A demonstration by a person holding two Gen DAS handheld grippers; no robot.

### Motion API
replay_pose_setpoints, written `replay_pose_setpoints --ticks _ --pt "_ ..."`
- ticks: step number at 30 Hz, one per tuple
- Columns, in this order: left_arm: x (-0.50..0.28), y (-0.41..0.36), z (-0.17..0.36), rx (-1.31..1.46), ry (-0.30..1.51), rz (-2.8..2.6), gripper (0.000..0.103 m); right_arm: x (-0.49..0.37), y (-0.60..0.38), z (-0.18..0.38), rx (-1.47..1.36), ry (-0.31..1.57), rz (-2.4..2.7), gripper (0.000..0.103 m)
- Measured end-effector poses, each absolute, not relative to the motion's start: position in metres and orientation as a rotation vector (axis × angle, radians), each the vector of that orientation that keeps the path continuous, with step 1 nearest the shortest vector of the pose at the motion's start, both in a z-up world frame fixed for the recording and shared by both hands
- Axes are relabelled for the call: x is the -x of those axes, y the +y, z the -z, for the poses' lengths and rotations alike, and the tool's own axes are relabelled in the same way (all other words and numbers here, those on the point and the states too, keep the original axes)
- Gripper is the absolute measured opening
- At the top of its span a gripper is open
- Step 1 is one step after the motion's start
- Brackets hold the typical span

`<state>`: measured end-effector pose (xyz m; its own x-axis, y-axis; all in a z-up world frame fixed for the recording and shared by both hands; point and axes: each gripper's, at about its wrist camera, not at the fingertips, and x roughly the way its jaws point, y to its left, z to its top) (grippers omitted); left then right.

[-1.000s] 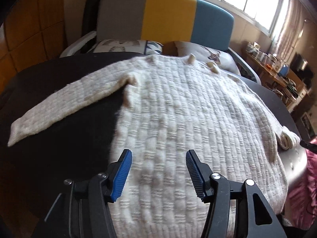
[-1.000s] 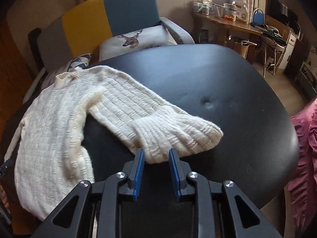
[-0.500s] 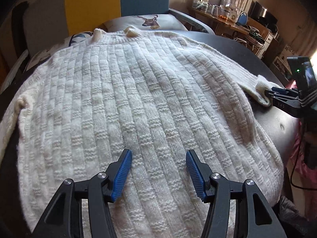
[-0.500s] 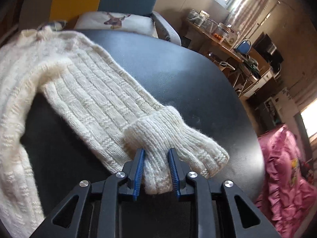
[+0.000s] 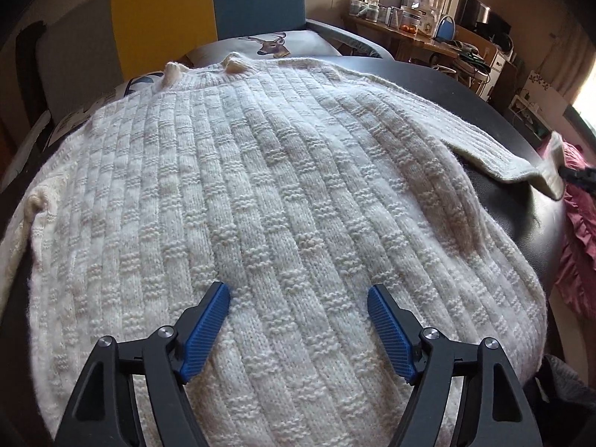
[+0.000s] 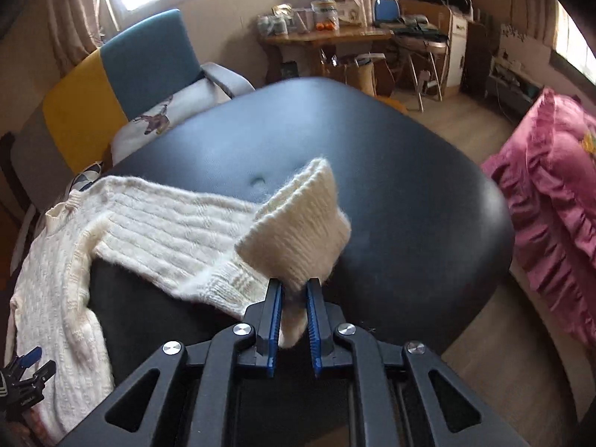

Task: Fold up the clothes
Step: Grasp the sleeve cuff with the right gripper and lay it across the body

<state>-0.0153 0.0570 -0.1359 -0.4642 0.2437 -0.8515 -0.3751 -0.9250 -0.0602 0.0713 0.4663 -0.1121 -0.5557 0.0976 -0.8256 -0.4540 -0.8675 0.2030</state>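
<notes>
A cream knitted sweater (image 5: 279,186) lies flat on a black padded table (image 6: 372,149), collar at the far side. My left gripper (image 5: 298,294) is open and empty, low over the sweater's lower body. My right gripper (image 6: 292,287) is shut on the sleeve cuff (image 6: 298,223) and holds it lifted off the table; the sleeve (image 6: 167,223) trails left to the body. In the left wrist view the lifted cuff (image 5: 547,175) shows at the far right, with the right gripper partly cut off by the frame edge. The left sleeve is mostly out of view.
A grey, yellow and blue sofa (image 5: 167,18) with a deer cushion (image 5: 272,43) stands behind the table. A pink ruffled cushion (image 6: 551,205) lies to the right. A cluttered wooden desk (image 6: 335,33) and a folding chair (image 6: 421,63) stand beyond.
My right gripper has closed on the cuff and lifted it off the table. My left gripper has swung right from the left sleeve to over the sweater body and stays open.
</notes>
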Motion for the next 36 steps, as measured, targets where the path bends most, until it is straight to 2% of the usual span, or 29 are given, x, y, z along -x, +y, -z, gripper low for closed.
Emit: replay_pose_setpoints --ticks 3,8,9,11,17,20,23,27,31,34,35,36 --pt "0.017 0.061 0.136 1.383 0.210 -2.403 0.081 -0.101 0.481 0.124 1.225 0.732 -2.426 0.015" --pt "0.023 0.064 0.130 1.409 0.204 -2.379 0.081 -0.148 0.511 0.092 0.998 0.685 -2.348 0.020" --pt "0.024 0.066 0.128 1.409 0.203 -2.376 0.081 -0.158 0.517 0.081 0.934 0.676 -2.320 0.026" --pt "0.027 0.069 0.123 1.407 0.200 -2.371 0.081 -0.159 0.517 0.065 0.901 0.651 -2.344 0.027" --pt "0.037 0.089 0.110 1.381 0.232 -2.352 0.081 -0.075 0.474 0.093 1.227 0.597 -2.513 0.028" --pt "0.048 0.115 0.085 1.277 0.252 -2.323 0.081 -0.042 0.456 0.114 1.326 0.522 -2.514 0.028" --pt "0.060 0.142 0.060 1.175 0.272 -2.290 0.081 -0.026 0.453 0.126 1.386 0.463 -2.472 0.028" --pt "0.089 0.191 0.034 1.067 0.285 -2.212 0.081 -0.027 0.468 0.130 1.407 0.488 -2.427 0.028" --pt "0.122 0.256 0.048 1.081 0.397 -2.070 0.081 -0.035 0.484 0.138 1.463 0.469 -2.362 0.028" --pt "0.138 0.297 0.075 1.138 0.514 -1.986 0.072 -0.036 0.489 0.144 1.463 0.412 -2.351 0.028" --pt "0.143 0.310 0.086 1.159 0.554 -1.960 0.057 -0.035 0.489 0.145 1.458 0.389 -2.350 0.028" --pt "0.148 0.320 0.098 1.198 0.596 -1.951 0.028 -0.033 0.489 0.145 1.453 0.365 -2.349 0.027"
